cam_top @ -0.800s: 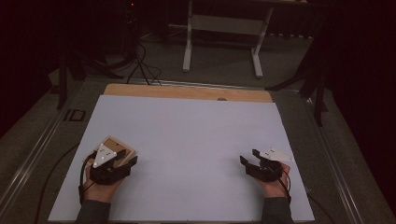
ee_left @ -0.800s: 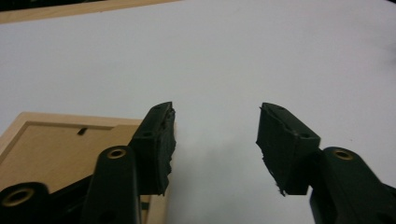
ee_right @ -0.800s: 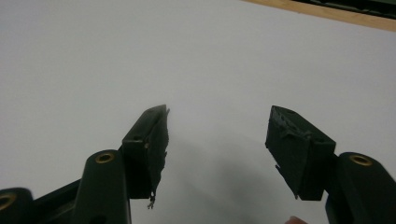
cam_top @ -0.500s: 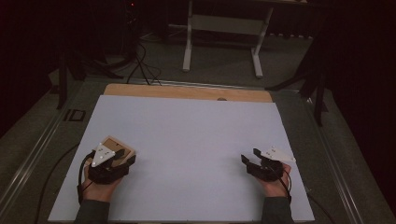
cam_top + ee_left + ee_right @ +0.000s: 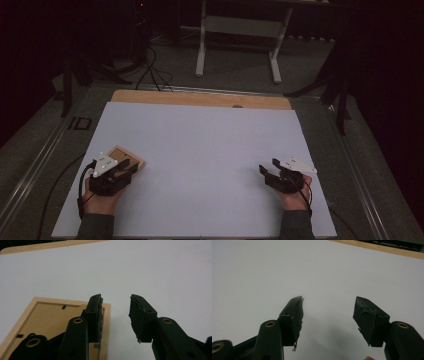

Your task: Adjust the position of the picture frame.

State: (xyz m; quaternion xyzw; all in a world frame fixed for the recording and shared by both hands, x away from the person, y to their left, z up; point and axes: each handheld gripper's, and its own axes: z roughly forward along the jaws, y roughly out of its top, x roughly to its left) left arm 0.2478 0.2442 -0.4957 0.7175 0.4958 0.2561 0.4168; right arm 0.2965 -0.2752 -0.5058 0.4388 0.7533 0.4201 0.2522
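Table [image 5: 200,150]: wide, covered by a white sheet, a strip of bare wood showing along the far edge. Dark floor beyond it, with a white metal stand [image 5: 237,30] well back.

Wooden picture frame [image 5: 125,159]: lies flat, back side up, on the near left part of the sheet, turned at a slant. In my left gripper view the frame [image 5: 50,320] sits low and to the left, small black clips visible on its backing.

My left tongs [image 5: 127,169]: held low over the frame's near corner. Jaws spread apart; one jaw hangs over the frame's edge, the other over bare sheet just beside it. Nothing pinched; I cannot tell whether the jaw touches the wood.

My right tongs [image 5: 267,169]: on the near right of the sheet, well apart from the frame. Jaws spread wide, only white sheet between them.
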